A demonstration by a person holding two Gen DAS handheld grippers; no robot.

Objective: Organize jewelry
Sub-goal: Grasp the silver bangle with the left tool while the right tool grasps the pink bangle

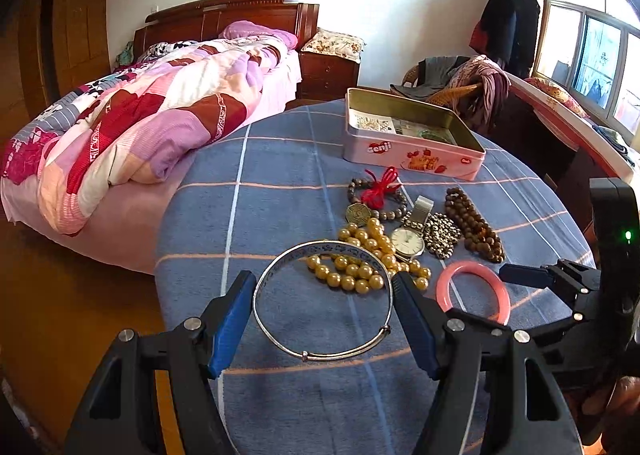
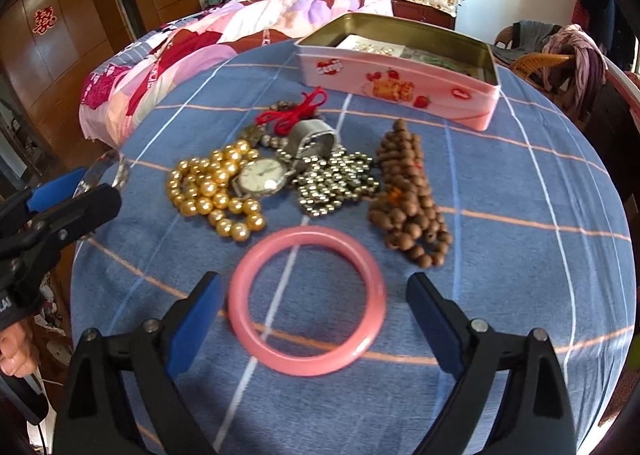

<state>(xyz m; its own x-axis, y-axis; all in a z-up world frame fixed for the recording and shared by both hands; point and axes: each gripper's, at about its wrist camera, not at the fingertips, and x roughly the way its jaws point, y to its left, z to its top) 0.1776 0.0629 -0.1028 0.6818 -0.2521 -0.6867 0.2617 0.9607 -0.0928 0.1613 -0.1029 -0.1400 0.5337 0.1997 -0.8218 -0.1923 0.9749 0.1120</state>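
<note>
A silver bangle [image 1: 323, 301] sits between the open fingers of my left gripper [image 1: 324, 283], its sides close to both pads; whether it is lifted I cannot tell. A pink bangle [image 2: 307, 301] lies on the blue cloth between the wide-open fingers of my right gripper [image 2: 316, 291], apart from both pads. Behind lie gold pearls [image 2: 216, 191], a watch [image 2: 262, 179], a metal bead chain [image 2: 334, 185], brown wooden beads [image 2: 408, 195] and a bracelet with red cord [image 2: 294, 115]. An open pink tin [image 2: 400, 83] stands at the back.
The round table [image 2: 520, 195] has a blue checked cloth. A bed with a patchwork quilt [image 1: 140, 115] lies to the left. A wicker chair with clothes [image 1: 472, 87] and a window [image 1: 592, 55] are at the right.
</note>
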